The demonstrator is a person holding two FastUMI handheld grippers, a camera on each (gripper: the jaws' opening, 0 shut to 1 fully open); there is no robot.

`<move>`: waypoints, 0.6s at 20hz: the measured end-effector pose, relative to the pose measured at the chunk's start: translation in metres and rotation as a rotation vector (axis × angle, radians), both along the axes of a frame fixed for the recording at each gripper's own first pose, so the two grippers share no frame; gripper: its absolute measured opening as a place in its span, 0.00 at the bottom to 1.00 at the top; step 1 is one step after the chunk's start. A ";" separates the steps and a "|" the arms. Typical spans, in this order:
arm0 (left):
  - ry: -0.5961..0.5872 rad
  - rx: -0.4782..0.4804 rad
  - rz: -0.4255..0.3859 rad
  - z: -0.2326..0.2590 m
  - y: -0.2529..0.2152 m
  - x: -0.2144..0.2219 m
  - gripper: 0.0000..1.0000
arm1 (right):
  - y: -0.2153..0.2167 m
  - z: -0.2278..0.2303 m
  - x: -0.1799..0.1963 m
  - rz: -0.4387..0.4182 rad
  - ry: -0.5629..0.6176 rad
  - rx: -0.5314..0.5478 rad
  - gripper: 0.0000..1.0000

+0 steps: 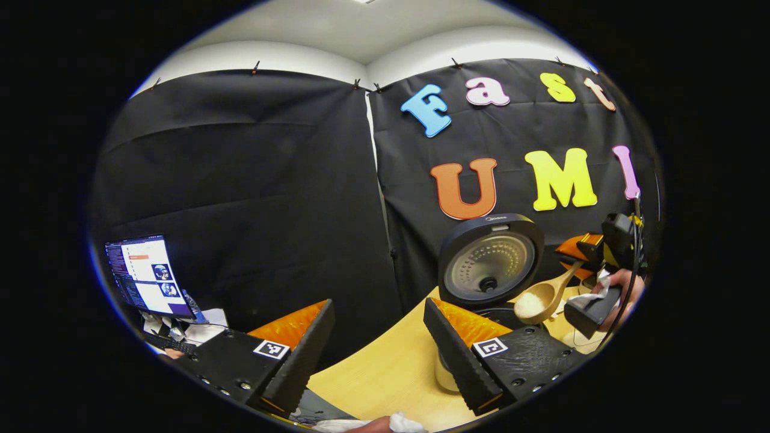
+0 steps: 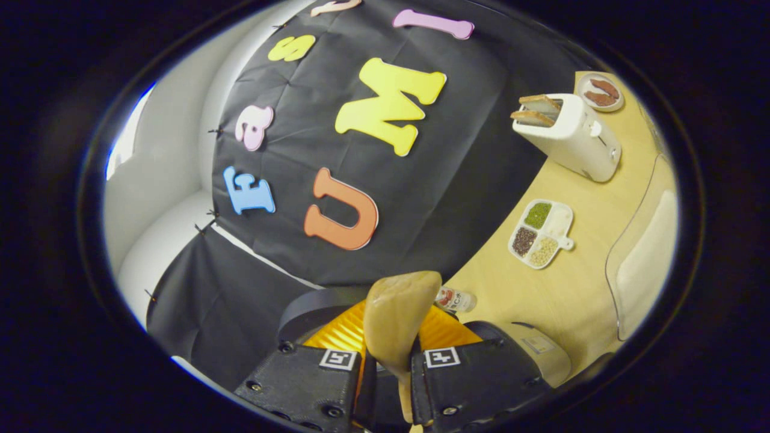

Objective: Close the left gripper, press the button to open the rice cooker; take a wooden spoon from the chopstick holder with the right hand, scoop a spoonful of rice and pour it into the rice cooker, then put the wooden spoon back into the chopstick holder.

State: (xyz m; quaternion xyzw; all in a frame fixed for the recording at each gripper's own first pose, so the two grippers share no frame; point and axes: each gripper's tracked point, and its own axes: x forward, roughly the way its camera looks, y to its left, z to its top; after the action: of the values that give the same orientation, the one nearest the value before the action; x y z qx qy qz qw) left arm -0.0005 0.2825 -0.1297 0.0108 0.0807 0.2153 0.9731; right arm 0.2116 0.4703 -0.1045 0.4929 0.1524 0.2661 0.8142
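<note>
Right gripper view looks along the right gripper [image 2: 385, 367], whose two fingers are drawn in tight on the handle of the wooden spoon [image 2: 394, 322]; the handle runs straight out between them and the bowl rises just ahead, seen from its back. Under and behind the bowl lies the dark rim of the rice cooker [image 2: 313, 310]. Farther off on the table [image 2: 577, 294] are a divided dish of grains [image 2: 541, 233], a small jar [image 2: 454, 299] near the cooker, a toaster [image 2: 568, 135] with bread in it, and a small plate [image 2: 600, 91] at the far end.

Left gripper view gives the side-on reading. The left gripper [image 1: 379, 337] stands with its fingers wide apart and nothing between them, low and near. To its far right the rice cooker's lid [image 1: 490, 261] stands open and upright, and the spoon, with a heap of rice [image 1: 529, 305] in its bowl, hangs just above the pot's mouth, bowl toward the cooker and handle slanting up and right to the gripper and the hand [image 1: 622, 288] holding it.

The pour, I judge, turns on this: the bowl is already over the opening, its long axis pointing from the right gripper down toward the pot, so a roll about that axis should tip the rice in. The right hand is the one placed for it; the left is well apart.
</note>
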 end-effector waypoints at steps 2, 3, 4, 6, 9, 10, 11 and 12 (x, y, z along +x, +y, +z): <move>-0.001 -0.006 0.014 -0.002 0.006 -0.003 0.95 | 0.014 -0.019 -0.002 0.003 -0.002 -0.074 0.28; 0.004 -0.010 0.019 -0.003 0.007 -0.003 0.95 | 0.018 -0.028 -0.004 -0.002 -0.010 -0.114 0.27; 0.008 -0.011 0.020 -0.005 0.006 -0.003 0.95 | 0.022 -0.034 -0.005 -0.009 -0.031 -0.167 0.28; 0.014 -0.011 0.024 -0.010 0.011 -0.004 0.95 | 0.030 -0.043 -0.011 -0.013 -0.093 -0.294 0.27; 0.021 -0.017 0.031 -0.014 0.017 -0.006 0.95 | 0.050 -0.042 -0.019 -0.004 -0.225 -0.478 0.28; 0.021 -0.020 0.033 -0.014 0.018 -0.006 0.95 | 0.056 -0.041 -0.022 0.000 -0.269 -0.541 0.28; 0.021 -0.021 0.033 -0.013 0.018 -0.006 0.95 | 0.063 -0.040 -0.025 0.005 -0.315 -0.604 0.28; 0.021 -0.017 0.035 -0.014 0.019 -0.006 0.95 | 0.067 -0.040 -0.027 0.005 -0.365 -0.682 0.28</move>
State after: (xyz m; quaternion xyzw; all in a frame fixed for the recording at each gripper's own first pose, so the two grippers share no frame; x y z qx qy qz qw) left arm -0.0066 0.3016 -0.1438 0.0032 0.0931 0.2315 0.9684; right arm 0.1845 0.5369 -0.1442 0.1378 0.0861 0.2855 0.9445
